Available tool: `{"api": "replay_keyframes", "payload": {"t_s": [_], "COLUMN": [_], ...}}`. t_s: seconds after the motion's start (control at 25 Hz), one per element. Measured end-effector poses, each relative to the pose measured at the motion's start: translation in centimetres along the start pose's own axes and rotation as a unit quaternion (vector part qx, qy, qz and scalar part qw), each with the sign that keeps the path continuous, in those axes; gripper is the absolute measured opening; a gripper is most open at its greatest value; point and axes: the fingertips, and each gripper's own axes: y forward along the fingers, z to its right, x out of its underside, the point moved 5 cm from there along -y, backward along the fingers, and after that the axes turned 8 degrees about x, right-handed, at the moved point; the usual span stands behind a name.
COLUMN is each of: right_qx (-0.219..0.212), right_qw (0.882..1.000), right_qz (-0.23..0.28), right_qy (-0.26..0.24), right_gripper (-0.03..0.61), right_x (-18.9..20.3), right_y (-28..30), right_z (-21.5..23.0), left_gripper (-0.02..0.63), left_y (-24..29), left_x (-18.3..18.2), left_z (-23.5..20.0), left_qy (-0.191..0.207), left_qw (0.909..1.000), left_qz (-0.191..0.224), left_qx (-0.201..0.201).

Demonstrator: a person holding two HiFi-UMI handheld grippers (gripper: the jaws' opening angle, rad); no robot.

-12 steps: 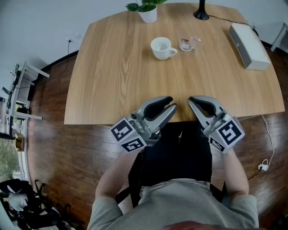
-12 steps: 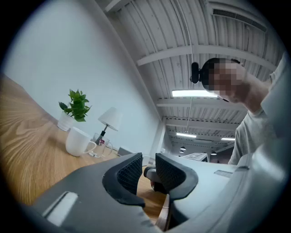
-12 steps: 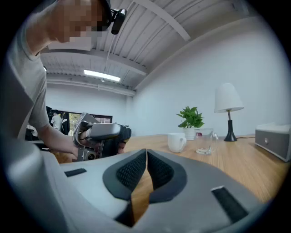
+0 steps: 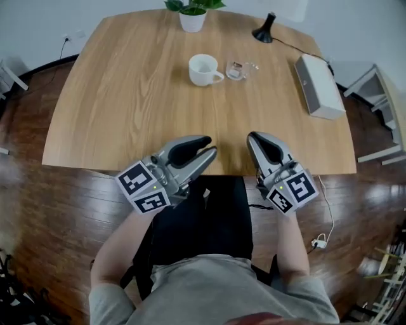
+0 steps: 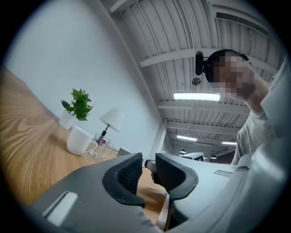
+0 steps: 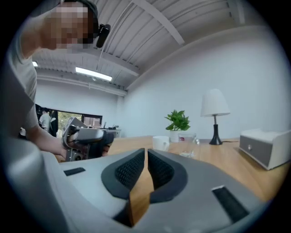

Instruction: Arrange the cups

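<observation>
A white mug (image 4: pixel 204 69) stands at the far middle of the wooden table (image 4: pixel 127 108), with a clear glass cup (image 4: pixel 238 70) just right of it. Both grippers hover at the table's near edge, far from the cups. My left gripper (image 4: pixel 206 151) has a narrow gap between its pads and nothing in it. My right gripper (image 4: pixel 254 139) is shut and empty. In the left gripper view the mug (image 5: pixel 79 141) and glass (image 5: pixel 103 146) sit beyond the jaws of the left gripper (image 5: pixel 148 170). In the right gripper view the right gripper (image 6: pixel 146 166) points towards mug (image 6: pixel 160 142) and glass (image 6: pixel 187 143).
A potted plant (image 4: pixel 191 19) and a black lamp (image 4: pixel 264 32) stand at the table's far edge. A white box (image 4: pixel 317 86) with a cable lies at the right. The person's lap is right behind the near edge.
The head view has swung, so the whole scene sits further left in the picture. Both grippers keep their places at the near edge, and the cups have not moved.
</observation>
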Motion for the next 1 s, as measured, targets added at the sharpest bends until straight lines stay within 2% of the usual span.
{"api": "replay_keyframes", "payload": {"t_s": [0.12, 0.16, 0.2, 0.24, 0.28, 0.52, 0.64, 0.88, 1.0], "right_qx": [0.035, 0.045, 0.054, 0.061, 0.067, 0.083, 0.074, 0.005, 0.001], "right_qw": [0.998, 0.997, 0.996, 0.995, 0.994, 0.981, 0.974, 0.97, 0.964], "right_qz": [-0.003, -0.008, -0.016, -0.026, -0.038, -0.112, -0.144, -0.178, -0.193], "right_qy": [-0.044, -0.055, -0.064, -0.072, -0.08, -0.135, -0.155, -0.168, -0.183], "right_gripper": [0.053, 0.108, 0.204, 0.247, 0.255, 0.244, 0.211, 0.192, 0.144], "right_x": [-2.3, -2.7, -2.8, -2.8, -2.7, -1.8, -1.3, -1.0, -0.8], "right_y": [-0.5, -0.3, 0.2, 0.9, 1.6, 8.6, 12.1, 16.7, 17.7], "right_z": [3.6, 4.5, 5.4, 6.3, 7.3, 13.9, 16.2, 16.4, 16.5], "left_gripper": [0.089, 0.089, 0.089, 0.089, 0.089, 0.089, 0.089, 0.089, 0.089], "left_y": [0.9, 0.9, 0.8, 0.7, 0.6, 0.6, 0.7, 0.9, 0.9], "left_x": [0.1, 0.0, 0.0, -0.1, -0.1, 0.1, 0.2, 0.2, 0.2], "left_z": [0.0, 0.0, 0.0, 0.0, 0.0, -0.1, -0.1, 0.0, 0.0], "left_qy": [-0.008, -0.01, -0.011, -0.011, -0.011, -0.009, -0.01, -0.011, -0.008], "left_qw": [0.9998, 0.9997, 0.9997, 0.9998, 0.9998, 0.9999, 0.9998, 0.9999, 0.9999], "left_qz": [0.02, 0.021, 0.02, 0.019, 0.017, 0.014, 0.015, 0.013, 0.011], "left_qx": [0.0, 0.0, 0.0, 0.001, 0.001, 0.002, 0.002, 0.002, 0.003]}}
